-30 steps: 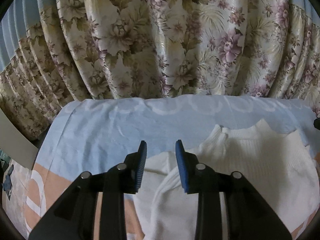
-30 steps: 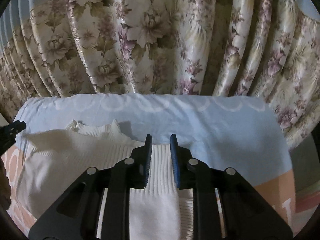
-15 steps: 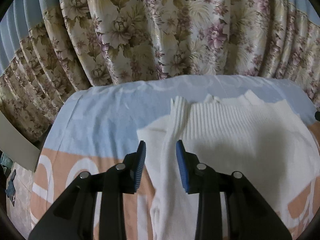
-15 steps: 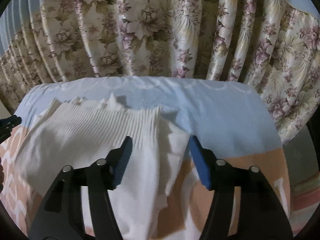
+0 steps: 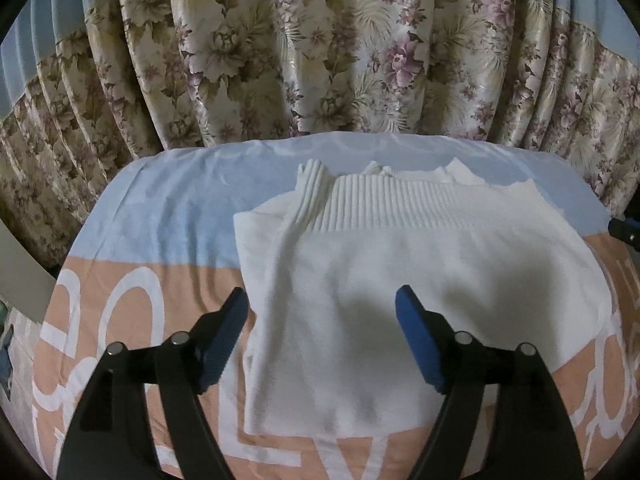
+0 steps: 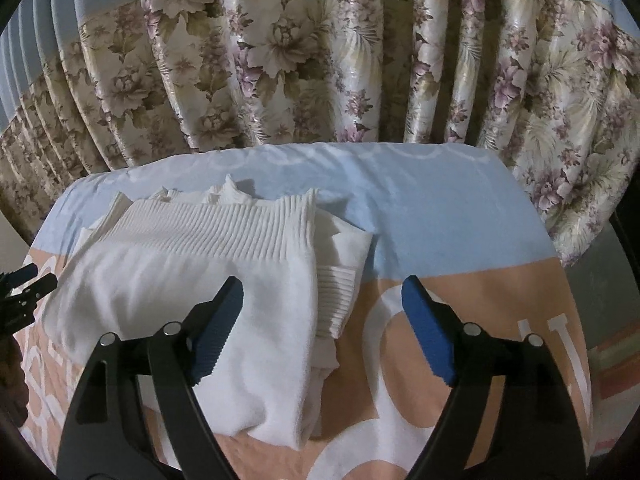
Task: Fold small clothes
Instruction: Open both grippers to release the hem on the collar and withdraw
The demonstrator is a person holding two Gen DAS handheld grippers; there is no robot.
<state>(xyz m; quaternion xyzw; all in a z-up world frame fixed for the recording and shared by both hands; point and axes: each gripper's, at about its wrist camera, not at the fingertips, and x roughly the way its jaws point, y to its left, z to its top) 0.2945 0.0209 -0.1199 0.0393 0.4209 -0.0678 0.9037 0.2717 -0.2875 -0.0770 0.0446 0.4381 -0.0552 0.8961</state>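
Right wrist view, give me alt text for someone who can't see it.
A folded white knit sweater lies on a blue and peach bedsheet, ribbed band toward the floral curtain. The right tool hangs open above the sweater's right edge, gripping nothing.

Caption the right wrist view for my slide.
Open right tool above a folded white sweater on the bedsheet.

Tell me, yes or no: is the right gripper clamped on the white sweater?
No, the right gripper is wide open, its jaws apart above the white sweater, gripping nothing.
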